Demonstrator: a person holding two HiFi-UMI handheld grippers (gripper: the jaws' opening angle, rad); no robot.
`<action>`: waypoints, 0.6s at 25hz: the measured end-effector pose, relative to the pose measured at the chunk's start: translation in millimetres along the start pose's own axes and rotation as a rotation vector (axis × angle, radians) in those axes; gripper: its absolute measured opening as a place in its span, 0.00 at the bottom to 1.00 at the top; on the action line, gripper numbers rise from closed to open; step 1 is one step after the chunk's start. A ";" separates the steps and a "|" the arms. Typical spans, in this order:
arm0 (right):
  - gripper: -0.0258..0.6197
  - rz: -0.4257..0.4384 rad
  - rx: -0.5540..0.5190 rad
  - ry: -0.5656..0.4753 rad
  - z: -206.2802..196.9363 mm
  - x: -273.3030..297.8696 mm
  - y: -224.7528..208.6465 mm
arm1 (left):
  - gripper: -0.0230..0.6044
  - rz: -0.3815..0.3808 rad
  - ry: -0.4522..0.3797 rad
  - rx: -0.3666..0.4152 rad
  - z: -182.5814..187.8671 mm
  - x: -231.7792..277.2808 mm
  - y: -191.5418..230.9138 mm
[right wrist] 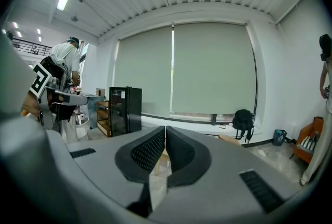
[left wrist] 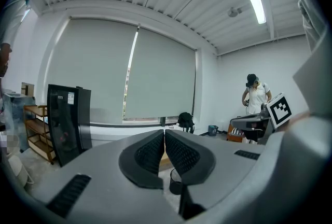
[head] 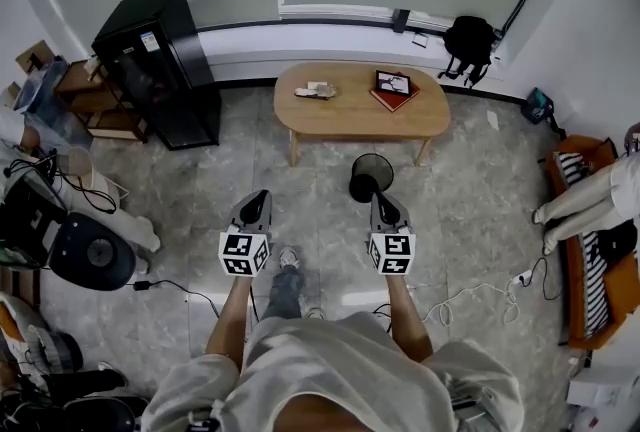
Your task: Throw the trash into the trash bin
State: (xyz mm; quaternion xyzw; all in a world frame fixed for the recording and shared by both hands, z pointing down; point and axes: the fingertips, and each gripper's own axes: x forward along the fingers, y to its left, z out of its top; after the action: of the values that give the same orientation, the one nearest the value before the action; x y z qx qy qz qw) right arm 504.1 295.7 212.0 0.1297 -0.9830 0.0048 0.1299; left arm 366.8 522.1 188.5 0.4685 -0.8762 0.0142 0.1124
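Holds left gripper (head: pixel 257 198) and right gripper (head: pixel 383 200) out side by side, aimed at the coffee table (head: pixel 350 116), probably lining up a reach. Shows 2 claws closed tight, gripping nothing. Spots the trash (head: pixel 316 91), a pale crumpled scrap, near the table's left end. Finds the black mesh trash bin (head: pixel 371 176) on the floor off its front edge.

We count one trash bin (head: pixel 371 177), one table (head: pixel 350 115) and one cabinet (head: pixel 160 60). We hold two grippers: a left gripper (head: pixel 262 193) and a right gripper (head: pixel 378 198).
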 end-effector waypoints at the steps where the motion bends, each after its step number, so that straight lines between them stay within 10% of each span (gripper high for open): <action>1: 0.09 -0.002 -0.003 0.005 -0.8 5.9 -2.0 | 0.07 -0.003 0.000 -0.002 -1.0 6.9 2.4; 15: 0.09 -0.082 -0.026 0.040 42.8 158.8 -34.1 | 0.07 -0.107 -0.002 -0.026 32.8 169.7 83.9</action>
State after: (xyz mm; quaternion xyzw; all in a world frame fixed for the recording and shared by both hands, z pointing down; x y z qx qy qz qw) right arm 353.8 220.6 210.6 0.1682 -0.9740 -0.0108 0.1512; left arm 200.8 426.1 198.9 0.5133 -0.8501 -0.0035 0.1181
